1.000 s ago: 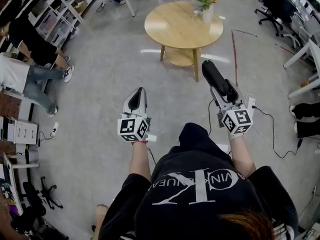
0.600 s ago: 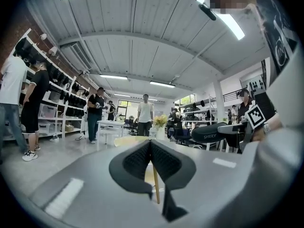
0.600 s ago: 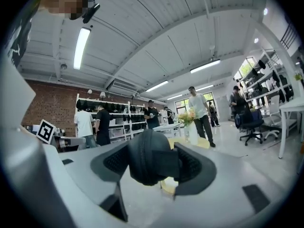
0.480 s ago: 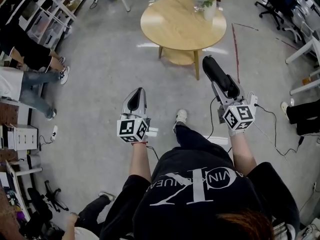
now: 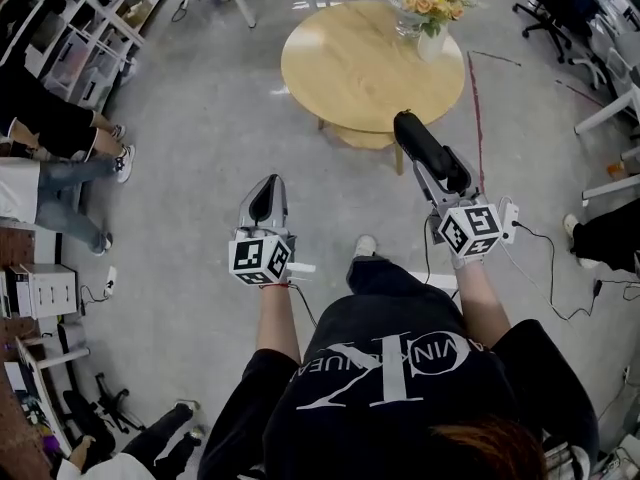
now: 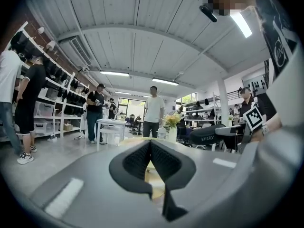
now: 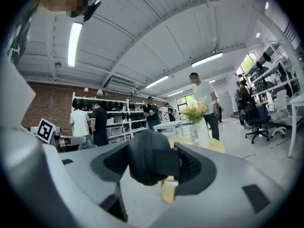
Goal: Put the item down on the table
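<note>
My right gripper (image 5: 440, 171) is shut on a long black padded case (image 5: 424, 148), which sticks out ahead of it toward the round wooden table (image 5: 350, 63). In the right gripper view the case's rounded end (image 7: 148, 156) fills the gap between the jaws, with the tabletop (image 7: 214, 145) beyond. The case hangs in the air just short of the table's near edge. My left gripper (image 5: 268, 183) is held level over the floor, shut and empty; its pads (image 6: 137, 158) meet at the tips. The case (image 6: 208, 136) also shows in the left gripper view.
A white vase of flowers (image 5: 433, 16) stands at the table's far right edge. People (image 5: 45, 128) sit by shelves on the left. Office chairs (image 5: 548, 8) and desks line the right. A cable (image 5: 548, 268) and a red line (image 5: 472, 98) cross the floor.
The person has stepped closer to the table, so it lies nearer under the grippers. Both grippers keep their pose, and the right one still holds the case.
</note>
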